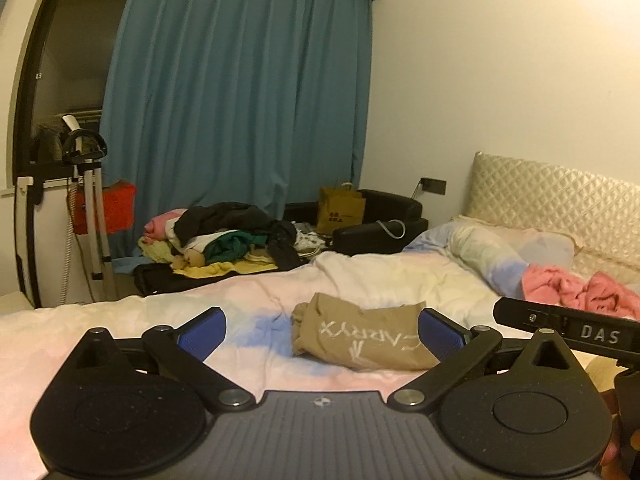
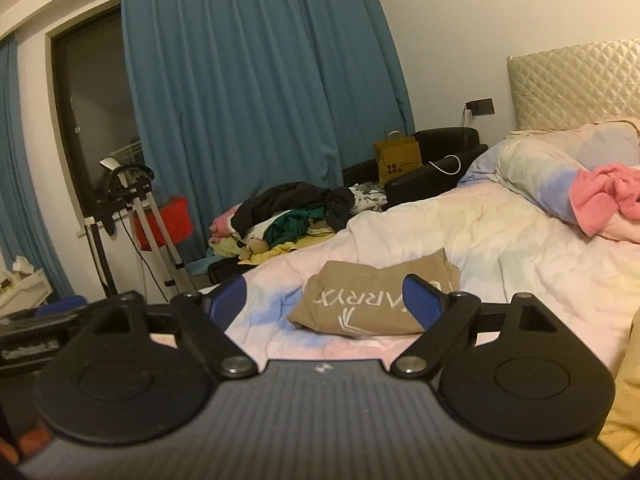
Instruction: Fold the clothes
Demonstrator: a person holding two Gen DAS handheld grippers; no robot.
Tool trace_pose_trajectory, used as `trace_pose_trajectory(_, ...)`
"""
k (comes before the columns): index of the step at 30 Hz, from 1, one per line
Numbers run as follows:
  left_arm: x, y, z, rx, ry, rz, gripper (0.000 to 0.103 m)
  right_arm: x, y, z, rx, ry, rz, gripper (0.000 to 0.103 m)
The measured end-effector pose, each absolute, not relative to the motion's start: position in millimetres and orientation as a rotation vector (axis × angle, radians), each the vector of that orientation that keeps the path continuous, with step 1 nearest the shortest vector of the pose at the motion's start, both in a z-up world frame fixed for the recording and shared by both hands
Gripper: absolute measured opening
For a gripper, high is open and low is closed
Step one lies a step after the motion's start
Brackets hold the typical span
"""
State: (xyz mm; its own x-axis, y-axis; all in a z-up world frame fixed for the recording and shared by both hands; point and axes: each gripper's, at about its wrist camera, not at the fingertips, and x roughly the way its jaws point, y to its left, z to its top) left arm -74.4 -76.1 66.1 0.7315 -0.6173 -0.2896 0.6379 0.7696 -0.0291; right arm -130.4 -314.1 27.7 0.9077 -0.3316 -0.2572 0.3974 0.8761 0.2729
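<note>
Right up against the lens in both wrist views you've got the black linkage arms and grey ribbed body of each hand-held gripper. From the left wrist camera, the left hand-held gripper (image 1: 322,332) has its blue-padded fingers (image 1: 200,334) spread wide with nothing between them, hanging over the bed (image 1: 120,344) without touching anything. Going left to right past it: a white tripod (image 1: 94,216) by the dark window, a red box (image 1: 108,208), then a messy clothes pile (image 1: 228,240) in front of the blue curtain (image 1: 240,88), and a brown paper bag (image 1: 340,210) with some print too small to read. Sitting on the bed just beyond the fingers is the folded tan shirt (image 1: 360,336), white lettering upside down to the camera, readable as "CARRYX" or close to it, with a little logo under it. On the far right a black bar of the other device pokes in with "DAS" on it, and a pink garment (image 1: 576,288) lies crumpled by the pillow (image 1: 492,256).

Right wrist view is basically the same deal: right hand-held gripper (image 2: 326,300) wide open, empty, the same tan shirt lying between and beyond its fingers, only "ARRYX" showing. A black box at far left has a white label too blurred to read.
</note>
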Motion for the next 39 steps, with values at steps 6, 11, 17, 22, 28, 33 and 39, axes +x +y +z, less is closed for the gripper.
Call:
trace_pose_trajectory(6, -77.9, -69.4, 48.1, 0.112, 0.286, -0.670, 0.103, -126.2, -294.9, 3.4, 0.271, 0.200, -0.411, 0.086)
trace_pose_trajectory(11, -66.6, -65.7, 35.9, 0.107, 0.299, -0.659, 0.103, -119.8, -280.6, -16.5, 0.232, 0.201, -0.419, 0.086)
trace_pose_trajectory(17, -50.8, -61.1, 20.8, 0.096, 0.355, -0.613, 0.103, -106.4, -277.8, -37.5, 0.283, 0.266, -0.431, 0.086)
trace_pose_trajectory(22, -43.3, -61.2, 15.2, 0.094, 0.383, -0.603, 0.103, -105.4, -274.3, -39.0, 0.248, 0.272, -0.450, 0.086)
trace_pose_trajectory(28, -40.1, -60.7, 10.9, 0.093, 0.394, -0.593, 0.103, -103.3, -273.5, -40.6, 0.231, 0.286, -0.459, 0.086)
trace_pose_trajectory(33, -41.4, -60.5, 8.8, 0.094, 0.401, -0.596, 0.103, -104.0, -272.4, -40.4, 0.230, 0.287, -0.461, 0.086)
trace_pose_trajectory(39, -44.2, -60.3, 5.5, 0.110, 0.400, -0.592, 0.103, -103.6, -271.2, -40.5, 0.222, 0.298, -0.461, 0.086)
